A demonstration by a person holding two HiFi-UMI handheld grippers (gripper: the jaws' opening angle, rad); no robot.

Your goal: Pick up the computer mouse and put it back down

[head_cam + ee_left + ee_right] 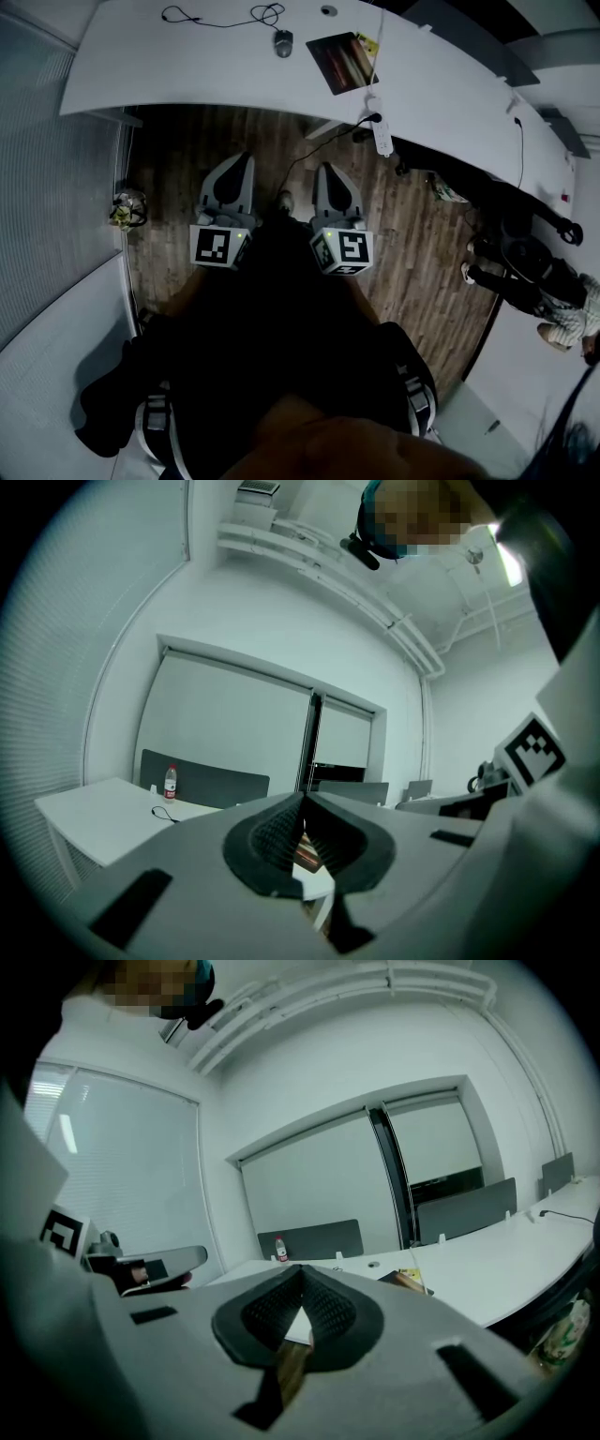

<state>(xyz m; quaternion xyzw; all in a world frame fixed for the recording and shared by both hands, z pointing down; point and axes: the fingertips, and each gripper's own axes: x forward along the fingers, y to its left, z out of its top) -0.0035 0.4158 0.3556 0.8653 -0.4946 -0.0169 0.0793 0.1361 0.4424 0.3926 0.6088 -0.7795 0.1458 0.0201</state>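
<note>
Bottle: upright on desk | contents: unclear | mouse: on desk

The long white desk looked smooth and matt. Set back from its near edge, the small dark grey computer mouse seemed plastic with a faint sheen, beside a glossy dark rectangular pad. The brown floor showed wood-grain planks. The left gripper and right gripper had matt grey plastic shells; their 2 pairs of black pads were finely ribbed.
</note>
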